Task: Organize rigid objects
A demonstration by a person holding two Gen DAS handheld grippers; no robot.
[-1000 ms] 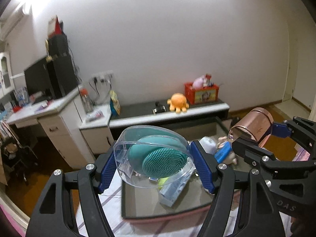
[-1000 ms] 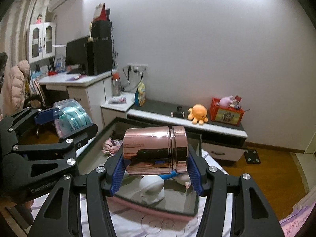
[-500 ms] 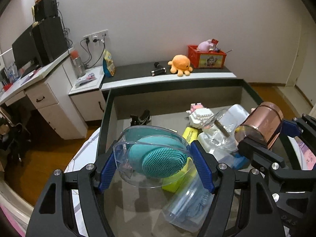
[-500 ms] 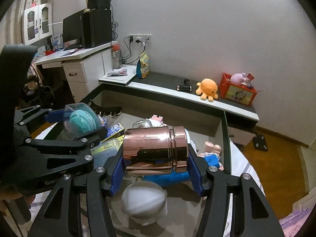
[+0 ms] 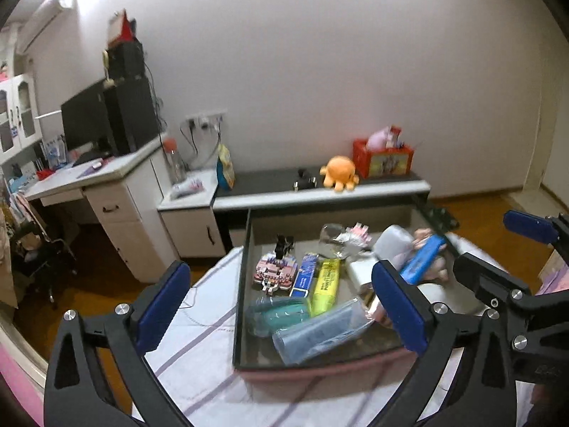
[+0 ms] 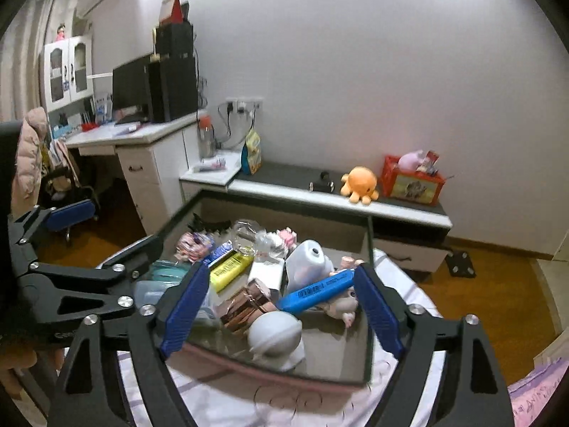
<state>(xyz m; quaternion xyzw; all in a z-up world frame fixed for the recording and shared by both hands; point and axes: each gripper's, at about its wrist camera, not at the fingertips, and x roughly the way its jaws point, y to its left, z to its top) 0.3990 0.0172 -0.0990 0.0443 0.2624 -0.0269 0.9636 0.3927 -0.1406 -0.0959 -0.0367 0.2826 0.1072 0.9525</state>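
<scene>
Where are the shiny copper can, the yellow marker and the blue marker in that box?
copper can (image 6: 245,306), right wrist view, on its shiny side.
yellow marker (image 5: 324,281), left wrist view, mid-body label.
blue marker (image 6: 316,292), right wrist view, middle of barrel.

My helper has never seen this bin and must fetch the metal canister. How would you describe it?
Look in the dark open bin on the bed. Near its front edge lies a shiny rose-gold metal cylinder on its side, between a white dome-shaped object and a blue marker. It is the only mirror-like copper-coloured item there.
</scene>
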